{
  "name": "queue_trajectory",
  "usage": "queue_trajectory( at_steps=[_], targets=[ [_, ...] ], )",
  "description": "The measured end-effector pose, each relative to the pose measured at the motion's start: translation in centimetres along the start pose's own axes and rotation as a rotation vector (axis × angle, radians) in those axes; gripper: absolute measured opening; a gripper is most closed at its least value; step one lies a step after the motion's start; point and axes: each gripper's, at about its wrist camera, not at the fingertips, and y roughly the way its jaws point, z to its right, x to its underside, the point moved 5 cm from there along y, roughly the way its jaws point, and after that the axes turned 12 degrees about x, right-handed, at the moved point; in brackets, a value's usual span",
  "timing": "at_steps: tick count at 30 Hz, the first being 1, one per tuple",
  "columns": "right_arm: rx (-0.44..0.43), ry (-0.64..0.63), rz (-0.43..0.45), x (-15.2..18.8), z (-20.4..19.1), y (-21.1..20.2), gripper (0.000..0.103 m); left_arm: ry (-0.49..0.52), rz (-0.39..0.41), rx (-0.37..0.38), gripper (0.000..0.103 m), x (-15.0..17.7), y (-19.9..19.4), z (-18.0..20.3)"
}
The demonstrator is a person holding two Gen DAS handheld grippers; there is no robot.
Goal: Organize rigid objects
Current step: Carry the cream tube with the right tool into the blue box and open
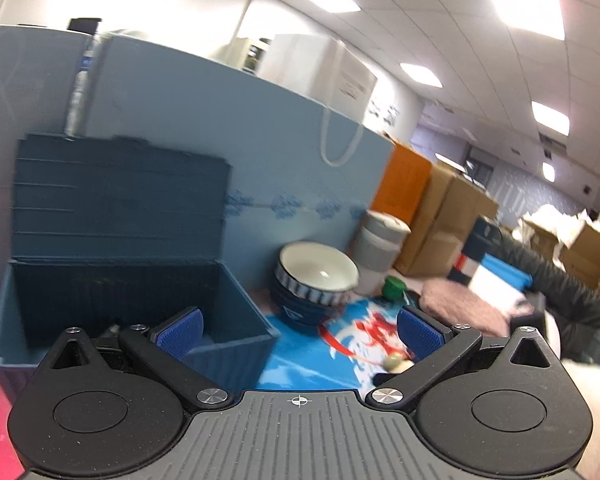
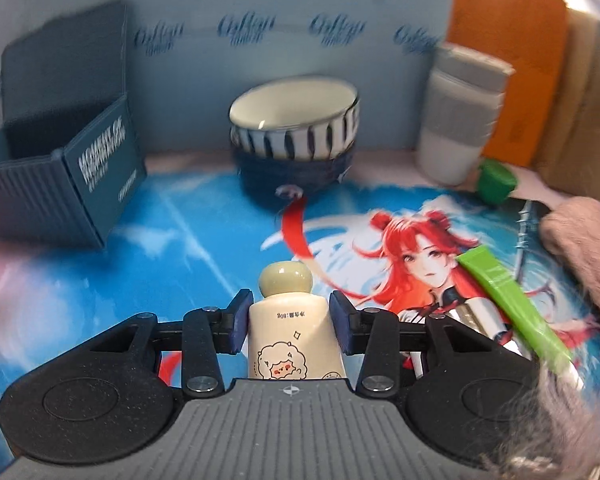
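My right gripper is shut on a cream bottle with a round cap and a sheep drawing, held over the blue picture mat. The bottle's cap also shows in the left wrist view. My left gripper is open and empty, above the right edge of an open dark blue box, which also shows at the left of the right wrist view. Stacked blue and white bowls stand at the back of the mat; they also show in the left wrist view.
A grey and white cup and a green cap stand at the back right. A green tube lies on the mat's right side beside a pink fuzzy cloth. A blue partition stands behind; cardboard boxes are beyond.
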Motion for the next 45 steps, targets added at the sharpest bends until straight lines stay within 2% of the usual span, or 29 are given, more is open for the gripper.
queue_trajectory(
  at_steps=[5, 9, 12, 17, 22, 27, 33, 37, 40, 42, 45],
  targets=[
    [0.034, 0.122, 0.074, -1.1, -0.6, -3.3, 0.039, -0.057, 0.084, -0.087, 0.103, -1.8, -2.8, -3.1],
    [0.004, 0.190, 0.135, -2.3, -1.8, -5.7, 0.038, -0.118, 0.158, -0.170, 0.103, -2.8, -5.4, -6.2],
    [-0.009, 0.216, 0.204, -4.0, -3.0, -7.6, 0.038, -0.164, 0.179, -0.230, 0.103, -3.1, -6.8, -8.5],
    [-0.059, 0.279, 0.314, -7.9, -5.5, -10.0, 0.038, -0.240, 0.185, -0.244, 0.103, -3.0, -7.5, -11.1],
    [-0.199, 0.418, 0.357, -11.2, -8.9, -10.1, 0.038, -0.272, 0.189, -0.256, 0.103, -2.6, -7.8, -12.3],
    [-0.287, 0.505, 0.295, -12.8, -13.8, -7.4, 0.038, -0.319, 0.221, -0.228, 0.103, -2.2, -9.2, -13.7],
    [-0.330, 0.580, 0.109, -12.0, -19.1, -1.8, 0.038, -0.347, 0.224, -0.217, 0.103, -2.1, -9.4, -14.5],
    [-0.357, 0.548, -0.019, -11.2, -21.6, 0.7, 0.038, -0.362, 0.231, -0.210, 0.103, -2.1, -9.5, -14.7],
    [-0.310, 0.497, -0.020, -11.3, -22.7, 1.2, 0.038, -0.365, 0.234, -0.200, 0.103, -2.1, -9.5, -14.7],
    [-0.307, 0.463, -0.028, -11.7, -23.3, 1.3, 0.038, -0.360, 0.234, -0.197, 0.103, -2.1, -9.6, -14.5],
    [-0.260, 0.370, -0.004, -12.4, -24.4, 0.9, 0.038, -0.357, 0.219, -0.204, 0.103, -2.1, -9.3, -14.5]
  ],
)
